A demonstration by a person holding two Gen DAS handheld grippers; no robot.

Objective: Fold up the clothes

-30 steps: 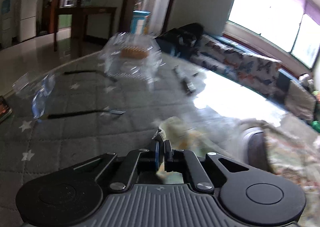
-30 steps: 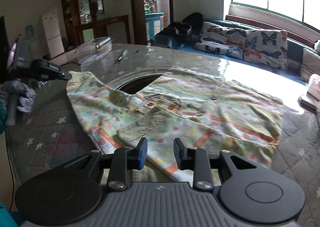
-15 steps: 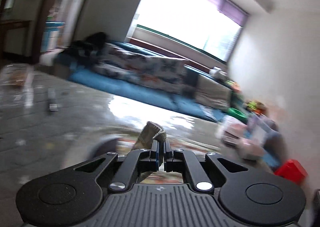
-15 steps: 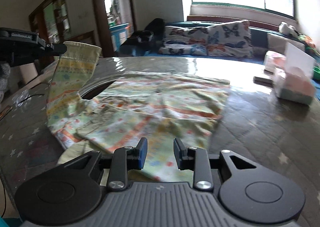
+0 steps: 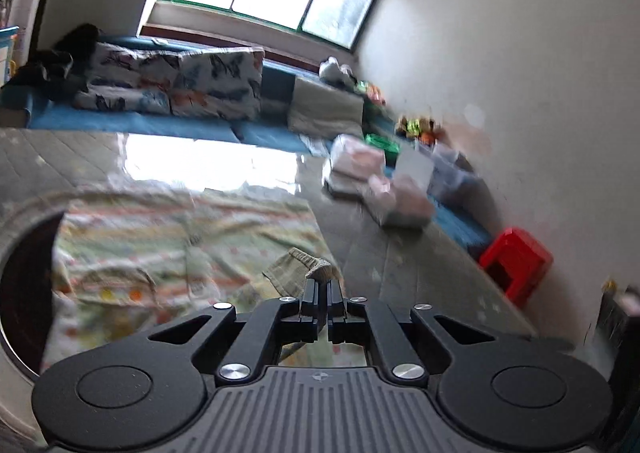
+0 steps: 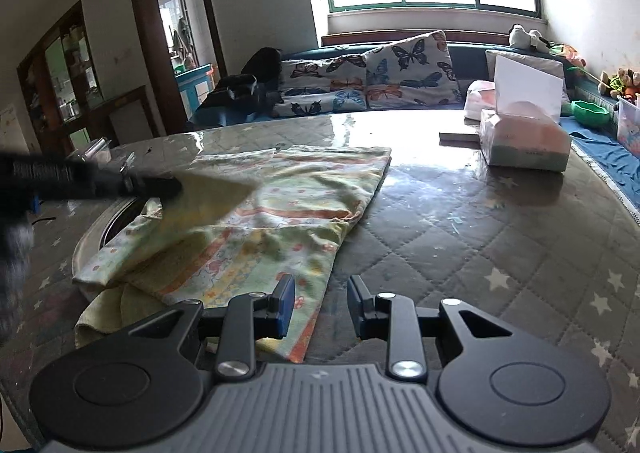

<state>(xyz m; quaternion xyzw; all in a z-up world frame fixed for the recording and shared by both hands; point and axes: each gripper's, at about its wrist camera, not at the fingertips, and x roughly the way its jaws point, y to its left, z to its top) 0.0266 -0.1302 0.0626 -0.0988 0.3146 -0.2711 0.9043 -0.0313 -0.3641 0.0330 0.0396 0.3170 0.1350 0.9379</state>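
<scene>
A pale green patterned shirt (image 6: 280, 213) lies spread on the grey quilted table (image 6: 460, 253). My left gripper (image 5: 323, 285) is shut on the shirt's sleeve cuff (image 5: 308, 265) and holds it lifted over the shirt's body (image 5: 160, 245). In the right wrist view the left gripper (image 6: 176, 187) shows at the left with the sleeve (image 6: 208, 197) drawn across the shirt. My right gripper (image 6: 320, 293) is open and empty, low over the shirt's near right edge.
A tissue box (image 6: 524, 145) and a flat book (image 6: 458, 136) sit at the table's far right. A round hole (image 5: 24, 273) in the table lies under the shirt's left side. A sofa with butterfly cushions (image 6: 368, 77) stands behind; a red stool (image 5: 516, 261) is beside the table.
My left gripper has swung right, carrying the sleeve from the table's left side up and across over the shirt's body. My right gripper has shifted right along the shirt's near edge, still open.
</scene>
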